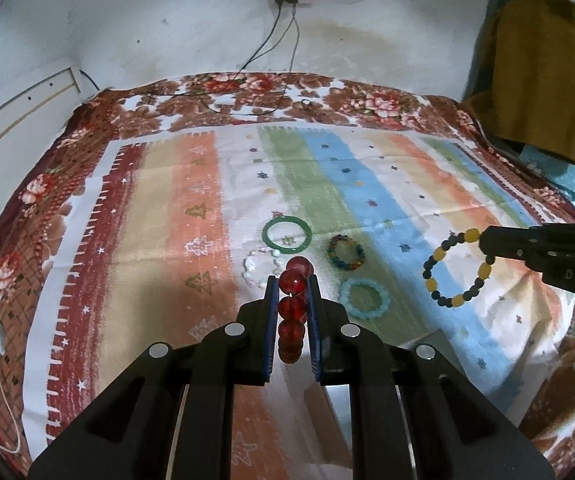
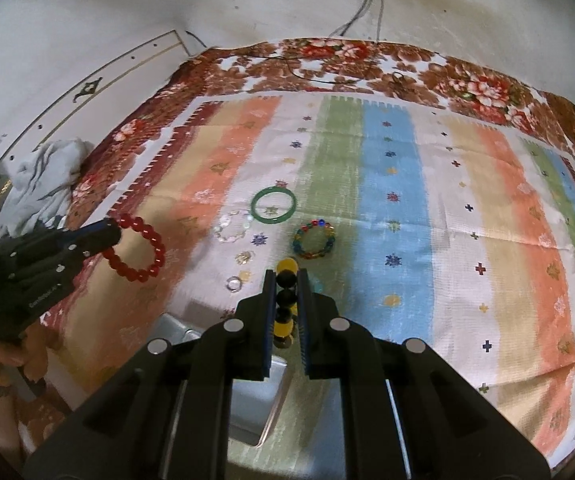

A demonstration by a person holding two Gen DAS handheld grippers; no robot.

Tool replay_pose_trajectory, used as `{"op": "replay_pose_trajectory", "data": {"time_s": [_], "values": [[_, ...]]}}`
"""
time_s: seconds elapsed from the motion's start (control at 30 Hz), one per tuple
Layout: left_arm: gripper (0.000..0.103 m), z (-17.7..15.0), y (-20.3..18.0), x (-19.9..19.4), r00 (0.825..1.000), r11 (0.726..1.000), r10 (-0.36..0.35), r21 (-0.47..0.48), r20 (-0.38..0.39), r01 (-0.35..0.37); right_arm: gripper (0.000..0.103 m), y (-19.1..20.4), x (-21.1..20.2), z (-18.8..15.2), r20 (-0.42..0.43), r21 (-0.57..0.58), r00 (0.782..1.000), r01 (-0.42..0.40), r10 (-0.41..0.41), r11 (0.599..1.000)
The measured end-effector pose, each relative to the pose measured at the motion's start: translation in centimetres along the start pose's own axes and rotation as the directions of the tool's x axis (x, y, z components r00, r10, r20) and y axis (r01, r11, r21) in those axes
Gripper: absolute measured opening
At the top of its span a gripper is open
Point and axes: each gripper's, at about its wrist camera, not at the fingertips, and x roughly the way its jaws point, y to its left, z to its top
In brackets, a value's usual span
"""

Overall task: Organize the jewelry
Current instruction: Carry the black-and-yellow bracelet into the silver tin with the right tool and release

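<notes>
Bracelets hang on edge, one clamped in each hand-held gripper: red bracelet (image 1: 293, 308) left (image 1: 292, 294), yellow-black bracelet (image 2: 286, 304) right (image 2: 286, 286).

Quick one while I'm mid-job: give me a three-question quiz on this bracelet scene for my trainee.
1. Which bracelet is the left gripper shut on?
2. True or false: the solid green bangle ring has already been lifted off the striped bedspread.
3. Multiple choice: the yellow-and-black beaded bracelet is
A. lying on the bedspread
B. held by the right gripper
C. resting in the grey tray

Key
1. The red round-bead bracelet.
2. False; it lies flat on the cloth, beside the multicoloured glass-bead bracelet.
3. B
</notes>
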Motion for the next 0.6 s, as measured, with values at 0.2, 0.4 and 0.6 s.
{"op": "replay_pose_trajectory", "data": {"time_s": [0.2,0.4,0.6], "values": [[0.013,-1.2,-1.3,-1.3,0.999,0.999,-0.035,0.021,0.010,0.035,0.011,1.7,-1.8,-1.2,0.022,-0.037,0.998,-0.061,0.062,0.997],[0.013,-2.5,-2.4,-2.2,0.997,0.997,-0.071,0.042,0.006,0.071,0.011,2.9,-2.2,-2.4,0.012,-0.072,0.996,-0.084,0.085,0.994],[0.013,-3.8,-3.7,-2.4,0.993,0.990,-0.120,0.067,-0.023,0.121,0.011,3.6,-1.8,-3.9,-0.027,-0.095,0.994,-0.107,0.105,0.990]]}}
